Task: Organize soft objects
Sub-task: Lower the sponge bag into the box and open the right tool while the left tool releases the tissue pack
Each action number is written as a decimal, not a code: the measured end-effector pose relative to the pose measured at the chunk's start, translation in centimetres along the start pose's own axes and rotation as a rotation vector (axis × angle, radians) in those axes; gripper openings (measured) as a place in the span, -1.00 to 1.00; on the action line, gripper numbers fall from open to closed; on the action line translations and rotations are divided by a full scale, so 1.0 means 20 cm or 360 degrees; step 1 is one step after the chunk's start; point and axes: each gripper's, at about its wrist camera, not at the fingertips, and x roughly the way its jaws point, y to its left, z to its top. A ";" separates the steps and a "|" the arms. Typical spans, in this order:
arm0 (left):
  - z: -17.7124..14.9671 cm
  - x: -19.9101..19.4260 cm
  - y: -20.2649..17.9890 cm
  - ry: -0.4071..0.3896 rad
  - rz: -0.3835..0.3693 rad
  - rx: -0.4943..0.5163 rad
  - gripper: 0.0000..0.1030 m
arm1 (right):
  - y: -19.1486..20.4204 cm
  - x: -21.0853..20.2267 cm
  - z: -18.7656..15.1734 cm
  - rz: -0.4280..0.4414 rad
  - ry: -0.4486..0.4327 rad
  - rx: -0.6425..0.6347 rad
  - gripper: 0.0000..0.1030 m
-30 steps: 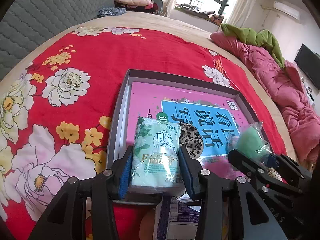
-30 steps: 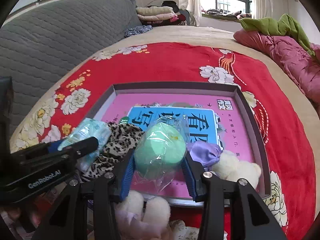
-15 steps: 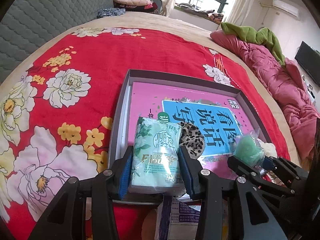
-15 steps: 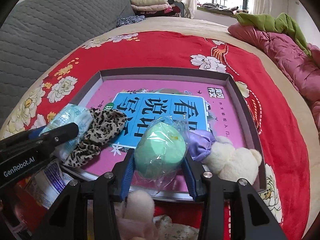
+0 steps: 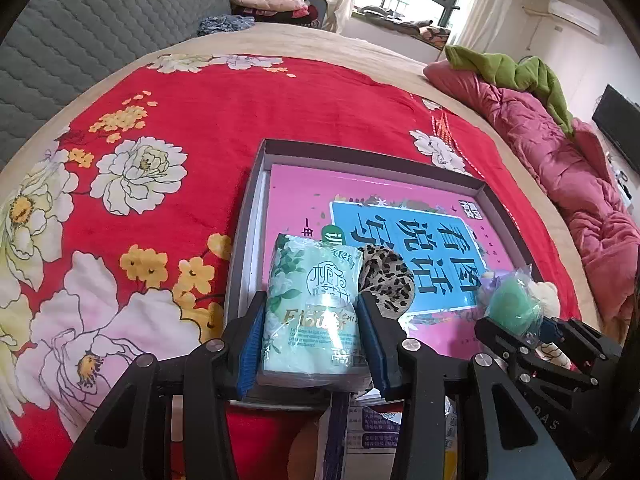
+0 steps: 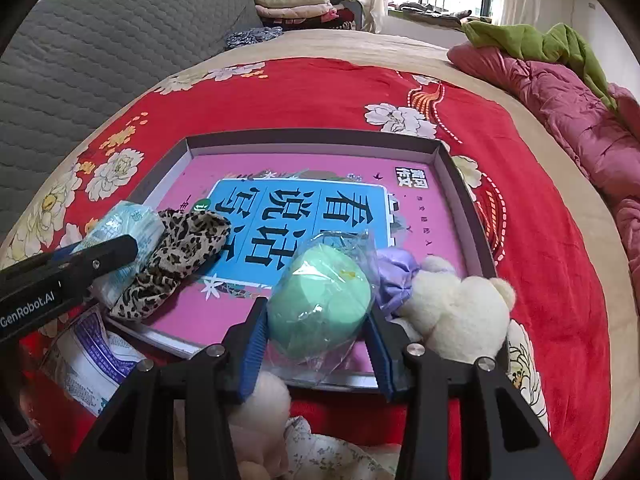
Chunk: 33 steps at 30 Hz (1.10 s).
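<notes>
Left wrist view. The left gripper (image 5: 312,348) is clamped on a pale green tissue pack (image 5: 312,312), its blue pads pressed against both long sides. The pack hangs over the near left corner of the grey tray (image 5: 256,200), which lies on the red floral bedspread (image 5: 160,128). A leopard-print cloth (image 5: 386,280) lies in the tray, touching the pack's right side. The likely step is setting the pack down; to do it well, it should be lowered inside the rim, beside the cloth rather than on it, and released only once it rests flat.

Right wrist view. The right gripper (image 6: 318,344) holds a green sponge ball in a clear wrapper (image 6: 320,296), squeezed between its pads, over the tray's near edge toward the near right corner. A purple cloth (image 6: 394,272) and a cream plush bear (image 6: 456,312) lie just right of it. The wrapper looks slippery, so a slow opening of the jaws seems wise, with the ball placed against the purple cloth so it cannot roll.
</notes>
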 end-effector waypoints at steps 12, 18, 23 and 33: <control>0.02 -0.03 0.04 0.0009 0.0026 -0.0020 -0.09 | 0.00 -0.03 0.00 0.0023 -0.0012 0.0024 0.05; 0.03 -0.04 0.05 0.0019 0.0015 -0.0041 -0.01 | -0.03 -0.08 0.00 0.0030 -0.0051 0.0056 0.07; 0.03 -0.05 0.06 0.0005 0.0032 -0.0035 0.04 | -0.08 -0.14 0.00 0.0078 -0.0127 0.0119 0.10; 0.04 -0.06 0.09 -0.0003 0.0039 -0.0056 0.17 | -0.13 -0.20 0.00 0.0075 -0.0167 0.0153 0.11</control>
